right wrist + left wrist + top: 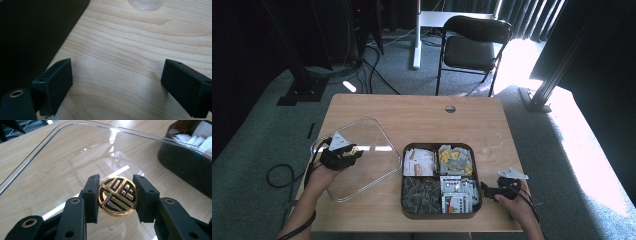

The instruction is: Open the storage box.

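A clear lid (367, 135) with rounded corners lies over the left part of the table, to the left of a dark box (404, 200). My left gripper (346, 153) is shut on the lid's round gold and black knob (117, 196), with one jaw pressed on each side of it. The box is uncovered; it holds white packets (418, 162), yellow ones (455, 157), dark ones (422, 192) and printed ones (457, 195) in separate compartments. My right gripper (488, 190) stands open just right of the box, low over bare wood, with nothing between its fingers. The box's dark wall (32, 32) shows beside that gripper (117, 85).
The wooden table (422, 115) has a cable hole (450, 108) near its far edge. A black chair (472, 45) stands on the carpet behind the table. The lid's left corner reaches past the table's left edge. A small clear object (146, 3) lies ahead of the right gripper.
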